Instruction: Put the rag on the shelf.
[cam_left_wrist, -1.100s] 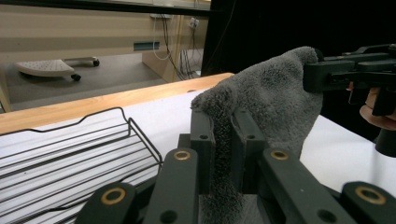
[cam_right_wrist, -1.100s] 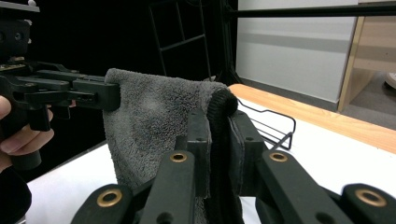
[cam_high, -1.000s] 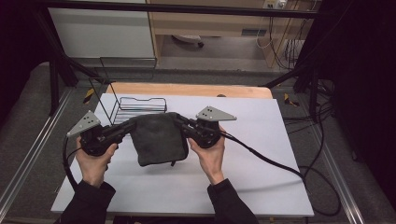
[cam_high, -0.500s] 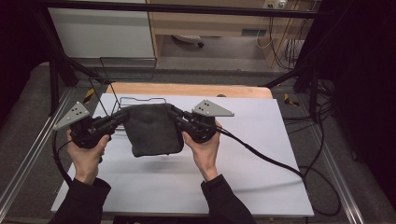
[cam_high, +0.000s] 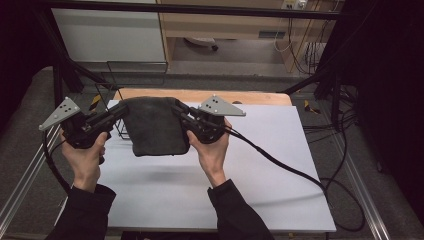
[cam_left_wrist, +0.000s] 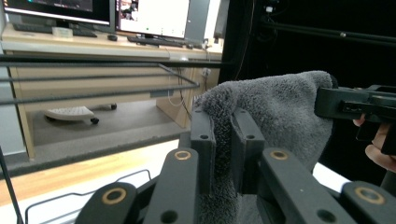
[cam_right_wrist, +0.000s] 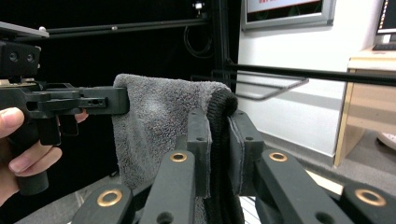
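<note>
A dark grey towel (cam_high: 154, 125) hangs folded in the air above the white table (cam_high: 280, 165), stretched between both grippers. My left gripper (cam_high: 121, 110) is shut on its upper left corner, and in the left gripper view the grey towel (cam_left_wrist: 275, 107) is pinched between the pads (cam_left_wrist: 203, 140). On the upper right corner my right gripper (cam_high: 176, 111) is shut. The right gripper view has the towel's dark hem (cam_right_wrist: 219, 140) clamped between the pads (cam_right_wrist: 243, 149), with the left gripper (cam_right_wrist: 121, 100) gripping the far corner.
A black wire rack (cam_high: 107, 100) stands at the table's back left, partly behind the towel. A wooden strip (cam_high: 250, 96) runs along the far edge. The right gripper's cable (cam_high: 300, 175) trails across the table to the right. Black frame bars cross behind.
Both hands have risen and moved toward the far side of the table, carrying the towel with them. It now hangs free above the table in front of the wire rack.
</note>
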